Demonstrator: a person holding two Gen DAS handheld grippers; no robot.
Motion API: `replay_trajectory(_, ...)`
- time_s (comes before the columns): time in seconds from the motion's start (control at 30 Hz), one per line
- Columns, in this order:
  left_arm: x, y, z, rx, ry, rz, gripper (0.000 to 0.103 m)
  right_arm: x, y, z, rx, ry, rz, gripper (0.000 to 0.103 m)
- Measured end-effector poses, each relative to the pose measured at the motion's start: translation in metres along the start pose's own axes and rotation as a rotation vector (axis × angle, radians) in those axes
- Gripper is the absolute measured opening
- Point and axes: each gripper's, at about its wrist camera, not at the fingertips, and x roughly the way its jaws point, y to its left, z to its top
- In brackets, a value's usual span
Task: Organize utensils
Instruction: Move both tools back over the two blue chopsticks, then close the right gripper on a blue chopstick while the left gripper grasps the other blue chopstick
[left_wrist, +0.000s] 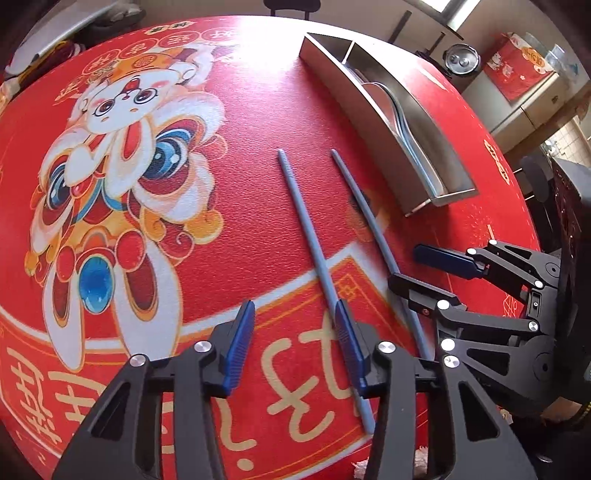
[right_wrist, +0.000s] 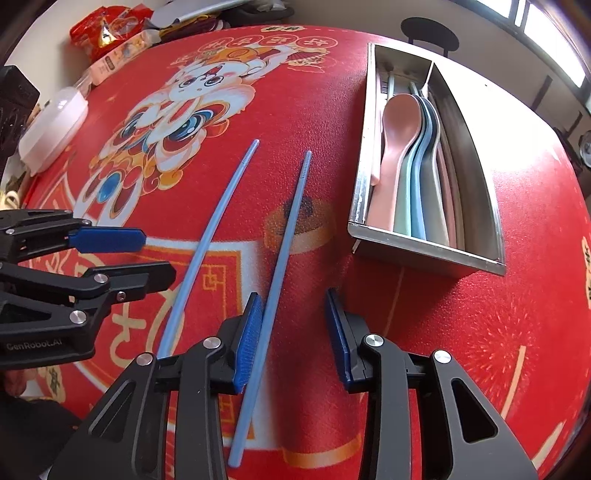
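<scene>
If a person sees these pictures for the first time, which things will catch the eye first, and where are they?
First comes the red tablecloth with its big cartoon lion-dance rabbit left of centre. Next, two blue chopsticks lie loose side by side in the middle, one between the open jaws of the right gripper, with the left gripper beside the other. To the right stands a steel tray holding pastel spoons.

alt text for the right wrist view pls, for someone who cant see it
Right claw, open, points down at a red printed tablecloth, one blue chopstick lying between its pads against the left one. A second chopstick lies further left, near the left claw; a steel tray of pastel spoons sits upper right.
</scene>
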Motion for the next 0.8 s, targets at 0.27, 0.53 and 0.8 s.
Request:
replay_trajectory(0.27,0.007,-0.005,0.007,0.007,0.003,-0.007,0.036,-0.002,-0.006,-0.003,0.027,-0.002,0.028,0.023)
replay_trajectory(0.53,0.015,-0.004,0.027,-0.035,-0.012,-0.020,0.033,-0.004,-0.008,-0.009,0.031,0.019,0.059,0.020)
replay_trajectory(0.8,0.022,-0.015,0.037,0.000,-0.028,0.022,0.033,-0.005,-0.003,-0.016,-0.001,0.041,0.054,0.011)
